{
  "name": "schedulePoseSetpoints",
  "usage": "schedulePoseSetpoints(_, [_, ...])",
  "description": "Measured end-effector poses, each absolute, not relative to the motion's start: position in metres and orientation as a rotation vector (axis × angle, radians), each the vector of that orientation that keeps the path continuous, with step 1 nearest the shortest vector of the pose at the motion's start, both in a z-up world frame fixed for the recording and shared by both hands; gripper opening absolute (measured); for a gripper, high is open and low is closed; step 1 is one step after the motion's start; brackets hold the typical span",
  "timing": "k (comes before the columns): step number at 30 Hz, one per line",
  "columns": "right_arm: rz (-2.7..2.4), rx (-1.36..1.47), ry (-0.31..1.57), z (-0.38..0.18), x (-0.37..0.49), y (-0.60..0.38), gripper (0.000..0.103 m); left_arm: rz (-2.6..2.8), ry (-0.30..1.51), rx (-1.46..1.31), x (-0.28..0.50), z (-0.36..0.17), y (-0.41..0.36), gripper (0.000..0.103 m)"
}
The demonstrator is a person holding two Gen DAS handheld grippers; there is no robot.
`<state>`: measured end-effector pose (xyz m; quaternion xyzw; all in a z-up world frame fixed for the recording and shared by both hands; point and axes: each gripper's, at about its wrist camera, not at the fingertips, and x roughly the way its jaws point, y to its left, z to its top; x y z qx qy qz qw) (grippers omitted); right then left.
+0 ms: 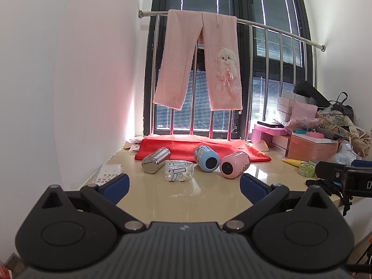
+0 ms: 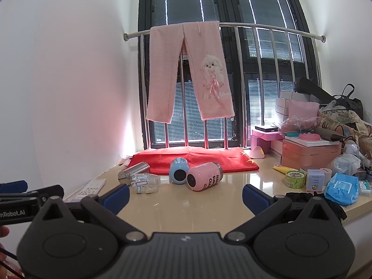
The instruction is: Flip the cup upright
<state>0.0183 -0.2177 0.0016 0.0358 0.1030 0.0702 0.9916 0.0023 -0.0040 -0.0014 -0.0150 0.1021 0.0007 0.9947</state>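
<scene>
Four cups lie on their sides on the glossy beige sill (image 1: 162, 200) at twelve o'clock: steel cylinder (image 1: 155, 160), clear printed glass (image 1: 179, 170), blue cup (image 1: 206, 158), pink cup (image 1: 234, 164). Left gripper (image 1: 184, 186) and right gripper (image 2: 186, 194) spread wide, empty

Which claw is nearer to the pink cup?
Right, though narrowly. The right claw faces the pink cup almost straight ahead; from the left claw it lies ahead, slightly right.

Handheld gripper hardware, both units alike.
Left gripper (image 1: 183, 187) and right gripper (image 2: 185, 196): matte black linkages, round silver pivot pins, blue finger pads (image 2: 116, 196), ribbed grey housing; white "nRobot.AI" lettering visible.
</scene>
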Motion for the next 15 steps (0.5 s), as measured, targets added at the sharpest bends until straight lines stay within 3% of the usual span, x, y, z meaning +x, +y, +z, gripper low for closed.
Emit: schedulePoseSetpoints(15, [0.141, 0.072, 0.207, 0.0000, 0.0188, -0.2187, 0.103, -0.005, 0.199, -0.032, -0.0006, 0.0020, -0.0011, 0.103])
